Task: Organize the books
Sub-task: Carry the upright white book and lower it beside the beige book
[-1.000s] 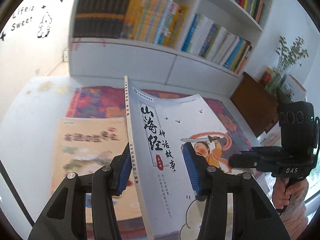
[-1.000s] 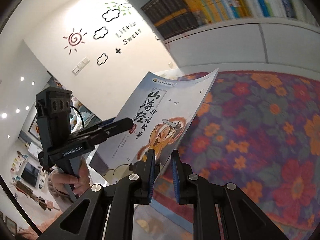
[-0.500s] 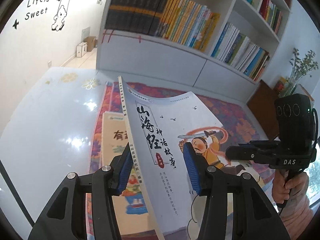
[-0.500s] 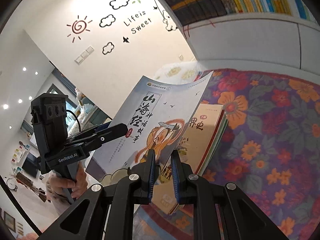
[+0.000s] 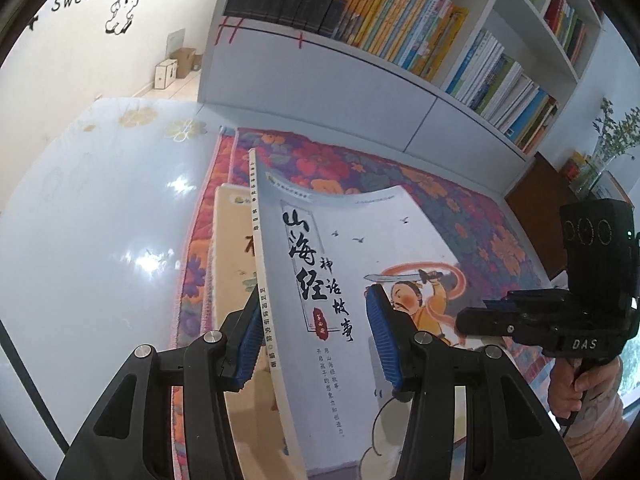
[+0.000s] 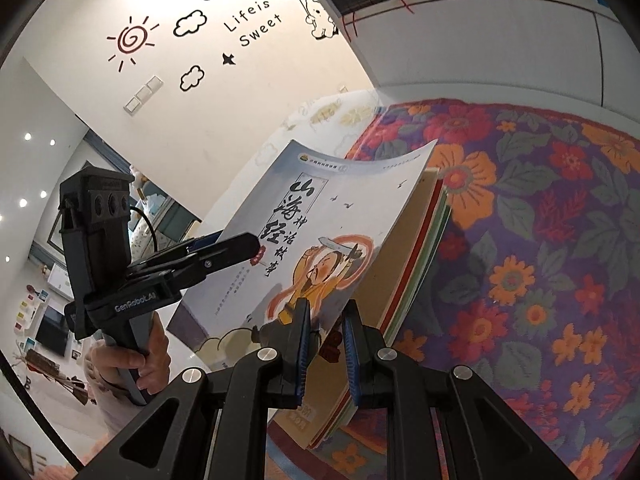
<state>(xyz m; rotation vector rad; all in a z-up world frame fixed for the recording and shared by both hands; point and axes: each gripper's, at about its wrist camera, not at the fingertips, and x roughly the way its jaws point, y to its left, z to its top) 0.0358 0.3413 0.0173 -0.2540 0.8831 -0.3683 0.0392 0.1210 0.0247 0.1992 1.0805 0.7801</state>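
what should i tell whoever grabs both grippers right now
Left gripper: jaws around the spine edge of the pale blue book; whether the pads press cannot be told.
Right gripper: shut on that book's opposite edge.
The book hangs tilted over the stack of books on the floral mat.
Done: book lifted and carried over the stack.
Left: lower it flat onto the stack, square the edges, release both.
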